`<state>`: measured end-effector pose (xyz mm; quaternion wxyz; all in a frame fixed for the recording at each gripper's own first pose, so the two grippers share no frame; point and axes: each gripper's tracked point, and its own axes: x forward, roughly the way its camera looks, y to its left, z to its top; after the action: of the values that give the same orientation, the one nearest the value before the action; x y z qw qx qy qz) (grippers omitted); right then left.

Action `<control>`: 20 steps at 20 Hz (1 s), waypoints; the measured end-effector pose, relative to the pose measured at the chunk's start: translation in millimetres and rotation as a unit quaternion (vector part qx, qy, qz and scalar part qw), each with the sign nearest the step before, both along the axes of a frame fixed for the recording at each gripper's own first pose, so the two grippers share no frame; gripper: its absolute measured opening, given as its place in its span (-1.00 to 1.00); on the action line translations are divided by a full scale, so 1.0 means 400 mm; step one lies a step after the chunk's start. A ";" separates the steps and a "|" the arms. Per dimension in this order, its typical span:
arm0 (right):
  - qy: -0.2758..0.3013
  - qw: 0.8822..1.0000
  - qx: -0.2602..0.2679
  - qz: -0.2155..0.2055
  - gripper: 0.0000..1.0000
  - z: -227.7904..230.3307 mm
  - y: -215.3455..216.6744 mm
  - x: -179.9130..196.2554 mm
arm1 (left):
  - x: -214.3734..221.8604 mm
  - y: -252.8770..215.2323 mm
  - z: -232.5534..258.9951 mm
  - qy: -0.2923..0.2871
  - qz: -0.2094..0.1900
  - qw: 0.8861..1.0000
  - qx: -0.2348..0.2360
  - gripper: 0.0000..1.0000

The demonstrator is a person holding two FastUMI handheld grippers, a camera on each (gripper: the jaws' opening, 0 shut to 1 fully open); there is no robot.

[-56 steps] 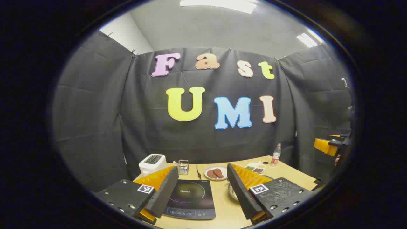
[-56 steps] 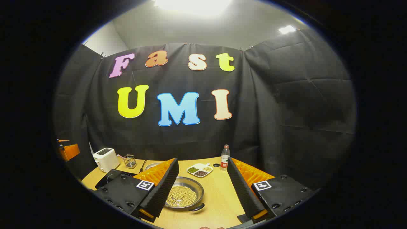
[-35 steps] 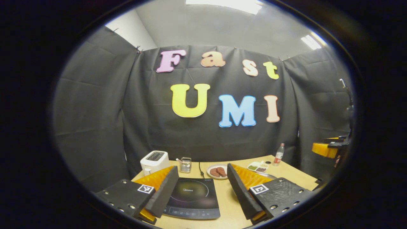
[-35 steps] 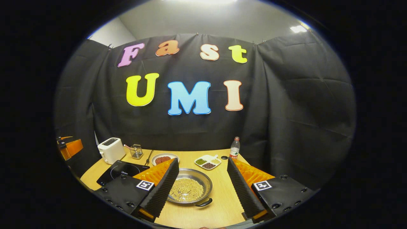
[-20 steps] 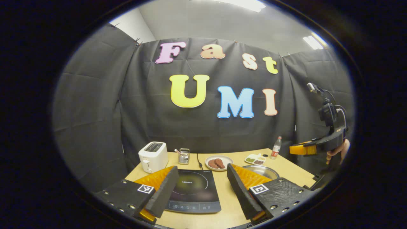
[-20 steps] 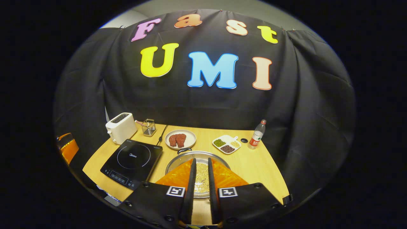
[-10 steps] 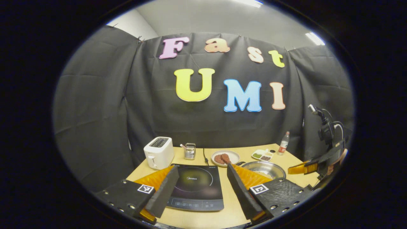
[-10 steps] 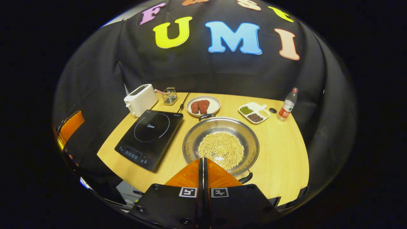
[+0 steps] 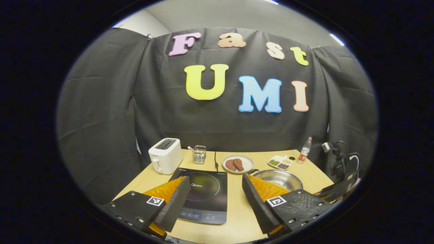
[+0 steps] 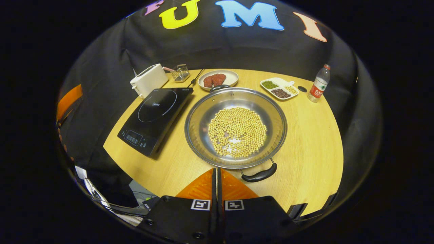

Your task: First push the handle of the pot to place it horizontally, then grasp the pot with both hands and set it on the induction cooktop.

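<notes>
A wide steel pot (image 10: 200, 118) holding pale beans sits on the wooden table, right of the black induction cooktop (image 10: 156, 115). One dark handle (image 10: 259, 175) points toward me at the near right, the other (image 10: 219, 87) toward the back. My right gripper (image 10: 216, 171) is shut with nothing in it, looking down from above, its tip just short of the pot's near rim. My left gripper (image 9: 215, 184) stands open above the cooktop (image 9: 203, 189), with the pot (image 9: 288, 177) off to its right. The right gripper (image 9: 339, 189) shows beyond that pot.
Along the back stand a white toaster (image 10: 148, 79), a wire basket (image 10: 180, 73), a plate of meat (image 10: 218, 79), a divided dish (image 10: 279, 88) and a bottle (image 10: 318, 83). The table's curved front edge (image 10: 190, 189) runs just below the pot.
My right gripper went from open to shut, then tilted down and moved in over the pot. The left gripper stayed open and drifted slightly.
</notes>
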<state>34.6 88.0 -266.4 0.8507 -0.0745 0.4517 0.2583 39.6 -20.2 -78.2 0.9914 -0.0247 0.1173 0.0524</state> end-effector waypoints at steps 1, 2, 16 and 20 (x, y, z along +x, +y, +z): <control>0.010 1.000 -0.002 0.003 -0.96 -0.019 -0.004 -0.001 | 0.004 -0.007 -0.002 0.003 0.003 1.000 0.000 0.87; 0.020 1.000 -0.004 0.006 -0.99 -0.028 -0.011 -0.003 | 0.009 -0.015 -0.003 0.006 0.005 1.000 -0.002 0.87; 0.098 0.995 -0.010 0.029 -0.96 -0.158 -0.046 0.029 | 0.014 -0.091 -0.043 0.051 0.031 0.998 0.002 0.82; 0.096 0.995 -0.007 0.036 -0.96 -0.161 -0.051 0.033 | 0.019 -0.117 -0.039 0.050 0.029 0.998 0.010 0.86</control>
<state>47.8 67.7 -330.9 0.7931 -0.0716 0.5299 0.2915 47.3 -67.2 -93.8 0.9826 -0.0157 0.1650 0.0835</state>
